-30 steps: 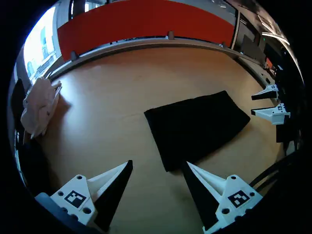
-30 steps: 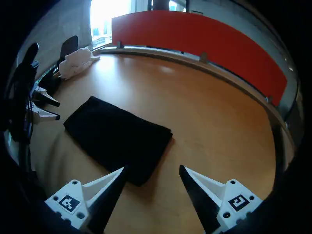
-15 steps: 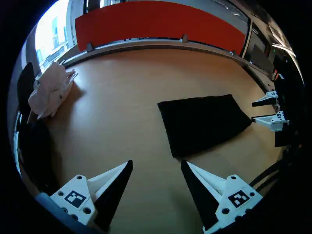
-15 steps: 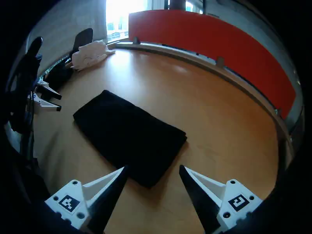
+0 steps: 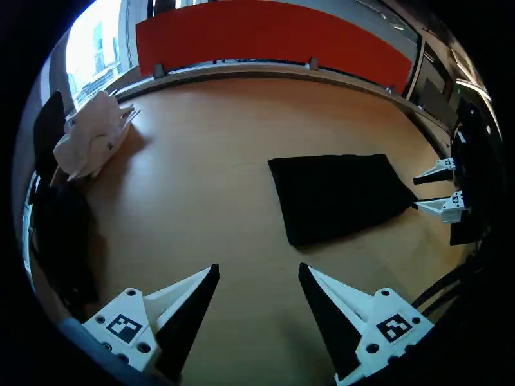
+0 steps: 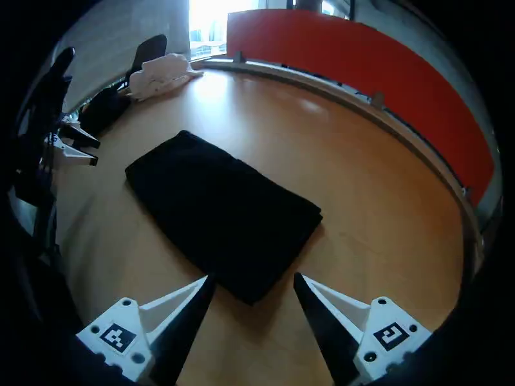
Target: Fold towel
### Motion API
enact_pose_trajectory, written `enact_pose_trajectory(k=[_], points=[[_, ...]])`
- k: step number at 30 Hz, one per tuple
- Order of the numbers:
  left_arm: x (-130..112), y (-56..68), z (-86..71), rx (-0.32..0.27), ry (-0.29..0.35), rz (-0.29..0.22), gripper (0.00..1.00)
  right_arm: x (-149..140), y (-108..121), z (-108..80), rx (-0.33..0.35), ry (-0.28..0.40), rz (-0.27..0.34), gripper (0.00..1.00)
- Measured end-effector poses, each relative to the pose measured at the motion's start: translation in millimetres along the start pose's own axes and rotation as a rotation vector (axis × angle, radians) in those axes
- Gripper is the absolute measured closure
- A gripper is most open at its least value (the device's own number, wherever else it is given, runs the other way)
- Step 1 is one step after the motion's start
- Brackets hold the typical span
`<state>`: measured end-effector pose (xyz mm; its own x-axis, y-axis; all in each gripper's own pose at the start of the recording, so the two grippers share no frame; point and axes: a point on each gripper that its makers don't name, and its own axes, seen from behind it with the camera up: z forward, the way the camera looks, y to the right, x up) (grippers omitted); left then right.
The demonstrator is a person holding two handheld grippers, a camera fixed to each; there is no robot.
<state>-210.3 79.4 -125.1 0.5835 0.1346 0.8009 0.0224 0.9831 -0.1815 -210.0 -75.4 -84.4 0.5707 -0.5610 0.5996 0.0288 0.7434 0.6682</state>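
A black towel (image 5: 338, 196) lies folded flat as a rectangle on the wooden table (image 5: 212, 161). In the left gripper view my left gripper (image 5: 257, 276) is open above bare wood, short of the towel's near corner. My right gripper (image 5: 421, 192) shows at the towel's right edge, open. In the right gripper view the towel (image 6: 222, 209) stretches away to the left, and my right gripper (image 6: 252, 286) stands open with its tips just at the towel's near corner. The left gripper (image 6: 87, 148) appears far left, beyond the towel's other end.
A crumpled pale cloth (image 5: 93, 135) lies at the table's far left corner; it is also in the right gripper view (image 6: 164, 71). A red partition (image 5: 270, 35) runs along the table's far edge. A dark chair (image 6: 145, 55) stands behind the cloth.
Both views have shifted: the towel now sits farther right in the left gripper view and closer to the right gripper's tips. The towel itself has not changed shape.
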Motion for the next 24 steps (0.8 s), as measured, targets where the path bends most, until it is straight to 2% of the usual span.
enact_pose_trajectory(k=[8, 18, 24], points=[[-6.2, 0.3, -2.4, 0.0, -0.011, -0.012, 0.08, -14.2, -2.0, 6.1, 0.018, -0.019, -0.016, 0.25], [-7.2, -0.7, -3.6, -0.001, -0.016, -0.019, 0.08, -18.7, -4.6, 2.7, 0.031, -0.029, -0.04, 0.4], [-9.0, -0.2, -4.2, -0.003, -0.019, -0.021, 0.08, -19.6, -5.7, 3.5, 0.05, -0.034, -0.034, 0.6]])
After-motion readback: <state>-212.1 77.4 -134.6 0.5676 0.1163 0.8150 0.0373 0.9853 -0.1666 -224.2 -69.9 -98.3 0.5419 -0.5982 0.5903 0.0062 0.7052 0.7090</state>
